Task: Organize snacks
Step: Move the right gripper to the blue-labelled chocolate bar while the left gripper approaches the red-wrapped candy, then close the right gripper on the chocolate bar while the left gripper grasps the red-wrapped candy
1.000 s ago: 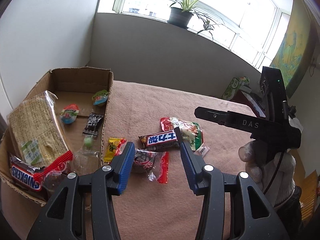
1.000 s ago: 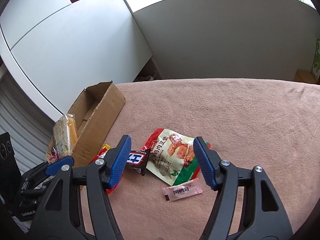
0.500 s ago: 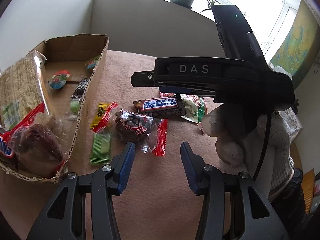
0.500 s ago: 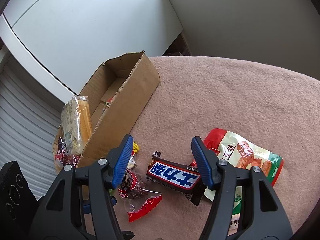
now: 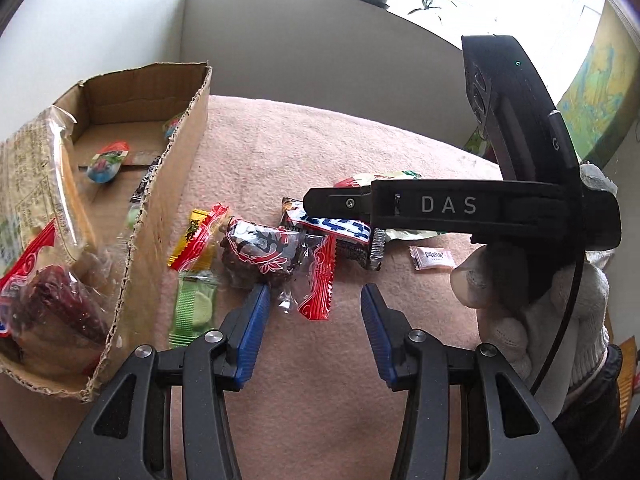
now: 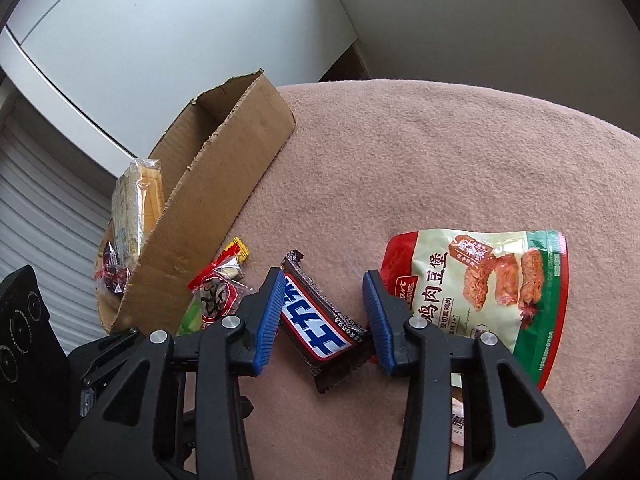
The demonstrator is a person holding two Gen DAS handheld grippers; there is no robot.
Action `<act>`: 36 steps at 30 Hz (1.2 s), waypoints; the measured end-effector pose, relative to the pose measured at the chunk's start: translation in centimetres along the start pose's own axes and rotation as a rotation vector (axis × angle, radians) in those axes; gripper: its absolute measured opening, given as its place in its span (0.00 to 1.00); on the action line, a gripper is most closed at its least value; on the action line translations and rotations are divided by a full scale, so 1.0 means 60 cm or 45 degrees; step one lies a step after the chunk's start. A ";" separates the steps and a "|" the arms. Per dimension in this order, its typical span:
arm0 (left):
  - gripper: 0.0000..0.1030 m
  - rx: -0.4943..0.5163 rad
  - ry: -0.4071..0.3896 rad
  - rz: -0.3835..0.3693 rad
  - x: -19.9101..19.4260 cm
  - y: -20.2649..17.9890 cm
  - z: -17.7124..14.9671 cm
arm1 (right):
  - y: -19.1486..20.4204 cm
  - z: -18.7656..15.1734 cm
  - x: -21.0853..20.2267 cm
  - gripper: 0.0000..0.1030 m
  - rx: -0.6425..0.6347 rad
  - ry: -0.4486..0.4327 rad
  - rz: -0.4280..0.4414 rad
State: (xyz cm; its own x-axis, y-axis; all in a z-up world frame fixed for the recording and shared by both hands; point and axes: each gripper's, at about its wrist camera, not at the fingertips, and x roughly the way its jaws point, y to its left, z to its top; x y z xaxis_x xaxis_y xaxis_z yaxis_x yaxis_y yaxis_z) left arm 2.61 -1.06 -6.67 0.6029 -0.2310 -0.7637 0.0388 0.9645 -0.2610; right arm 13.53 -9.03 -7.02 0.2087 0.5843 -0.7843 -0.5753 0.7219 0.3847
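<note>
Between the blue pads of our right hand-held gripper, spread wide, lies the Snickers bar on the pink-covered desk, not yet pinched. Just right of it sits the chicken tofu pouch. Our left hand-held gripper is also spread wide and empty, hovering near the red-wrapped date candy. Left of both stands the cardboard box, already holding several snacks.
</note>
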 end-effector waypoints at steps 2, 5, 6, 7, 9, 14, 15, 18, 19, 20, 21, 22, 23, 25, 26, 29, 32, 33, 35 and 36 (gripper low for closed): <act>0.45 -0.001 -0.013 -0.005 -0.005 -0.003 0.004 | 0.005 -0.002 -0.004 0.41 -0.048 0.005 -0.029; 0.45 -0.021 -0.020 -0.003 -0.009 -0.002 0.003 | 0.024 -0.011 -0.004 0.41 -0.136 0.012 -0.081; 0.45 -0.019 -0.020 0.000 -0.010 -0.005 0.003 | 0.027 -0.011 -0.003 0.41 -0.148 0.010 -0.097; 0.45 -0.015 -0.019 0.004 -0.011 -0.008 -0.001 | 0.028 -0.010 -0.001 0.41 -0.142 0.011 -0.101; 0.45 -0.018 -0.014 0.015 -0.004 -0.007 0.004 | 0.025 -0.008 0.000 0.41 -0.113 0.018 -0.095; 0.45 -0.006 -0.010 0.036 0.010 -0.014 0.020 | 0.012 -0.004 -0.002 0.41 -0.052 0.007 -0.112; 0.45 -0.004 -0.004 0.037 0.014 -0.016 0.024 | 0.007 -0.003 -0.005 0.41 -0.039 -0.001 -0.128; 0.45 0.002 0.014 0.030 0.027 -0.019 0.035 | -0.013 0.000 -0.016 0.41 0.000 -0.032 -0.209; 0.45 0.002 0.024 0.022 0.033 -0.020 0.038 | -0.023 0.001 -0.020 0.41 0.020 -0.041 -0.224; 0.45 -0.001 0.034 0.017 0.034 -0.020 0.043 | -0.035 0.001 -0.024 0.40 0.041 -0.043 -0.192; 0.45 -0.004 0.039 0.023 0.039 -0.020 0.045 | -0.043 0.001 -0.028 0.40 0.063 -0.046 -0.148; 0.45 -0.005 0.042 0.030 0.042 -0.021 0.048 | -0.048 0.000 -0.033 0.40 0.074 -0.049 -0.122; 0.45 -0.005 0.042 0.032 0.043 -0.021 0.048 | -0.047 0.000 -0.038 0.40 0.065 -0.054 -0.102; 0.45 0.005 0.040 0.030 0.040 -0.021 0.044 | -0.036 -0.003 -0.046 0.40 0.021 -0.060 -0.049; 0.45 0.007 0.034 0.030 0.037 -0.021 0.041 | -0.028 -0.004 -0.047 0.40 0.000 -0.060 -0.033; 0.45 0.013 0.027 0.031 0.030 -0.009 0.033 | -0.005 -0.010 -0.043 0.40 -0.058 -0.036 -0.025; 0.45 0.021 0.023 0.040 0.032 -0.007 0.033 | 0.011 -0.012 -0.021 0.40 -0.100 -0.002 -0.069; 0.45 0.018 0.024 0.038 0.030 -0.006 0.030 | 0.015 -0.012 -0.013 0.40 -0.112 0.007 -0.093; 0.45 0.016 0.022 0.038 0.031 0.004 0.030 | 0.024 -0.014 -0.002 0.40 -0.130 0.026 -0.100; 0.45 0.015 0.020 0.045 0.030 0.005 0.029 | 0.030 -0.013 0.006 0.40 -0.137 0.030 -0.111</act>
State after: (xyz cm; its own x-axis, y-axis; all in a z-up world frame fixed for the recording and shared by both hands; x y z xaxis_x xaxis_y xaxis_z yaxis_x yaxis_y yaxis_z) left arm 5.12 -0.99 -7.10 0.5916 -0.1984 -0.7814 0.0270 0.9736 -0.2267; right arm 11.98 -7.82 -6.98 0.2437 0.5112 -0.8242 -0.6376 0.7248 0.2610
